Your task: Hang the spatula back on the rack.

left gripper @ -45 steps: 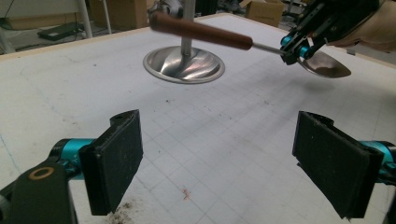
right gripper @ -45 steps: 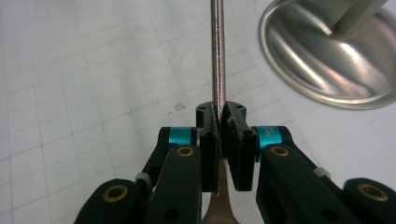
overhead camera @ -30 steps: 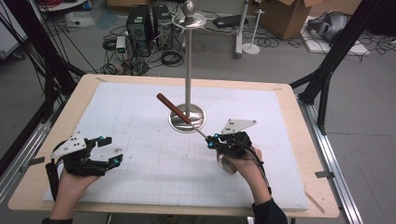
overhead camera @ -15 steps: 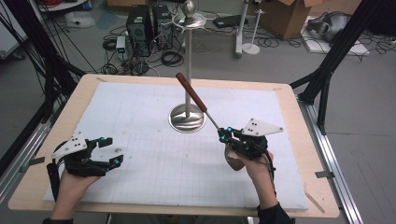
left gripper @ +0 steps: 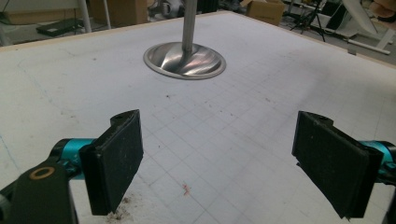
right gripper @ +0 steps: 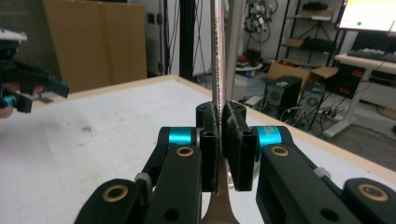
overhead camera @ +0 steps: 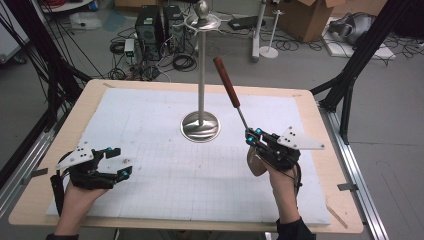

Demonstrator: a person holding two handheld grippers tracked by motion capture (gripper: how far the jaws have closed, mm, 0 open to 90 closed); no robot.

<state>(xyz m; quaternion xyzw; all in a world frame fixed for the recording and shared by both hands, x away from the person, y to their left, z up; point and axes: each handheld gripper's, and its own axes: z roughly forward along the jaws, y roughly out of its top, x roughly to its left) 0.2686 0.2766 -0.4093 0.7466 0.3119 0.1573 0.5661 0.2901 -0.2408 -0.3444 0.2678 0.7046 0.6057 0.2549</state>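
High view. The right gripper (overhead camera: 251, 135) is held over the right half of the table (overhead camera: 320, 200), nearer the right edge than the centre. Its jaws are clamped on the thin metal shank of a utensil (overhead camera: 231, 95) with a reddish-brown wooden handle. The utensil is off the table: the handle rises up and away toward the far edge, tilted slightly left, and the working end sits below the jaws against the person's right hand (overhead camera: 280, 170). Whether that end is a spatula or a spoon cannot be told. A metal stand (overhead camera: 200, 75) is upright just beyond the table's centre on a round base, with a small dish and ball at its top. The utensil's handle is just right of the pole and apart from it. The left gripper (overhead camera: 117, 162) is near the front left corner, low over the white gridded mat (overhead camera: 150, 130), jaws spread with nothing between them.

Left gripper view. The two black pads (left gripper: 116, 158) stand wide apart above the mat. The round base (left gripper: 184, 59) of the stand lies ahead, well apart from them.

Right gripper view. The pads (right gripper: 208, 140) are pressed together on the utensil's shank (right gripper: 215, 60), which rises straight up between them. The left gripper (right gripper: 28, 88) is at the far left.
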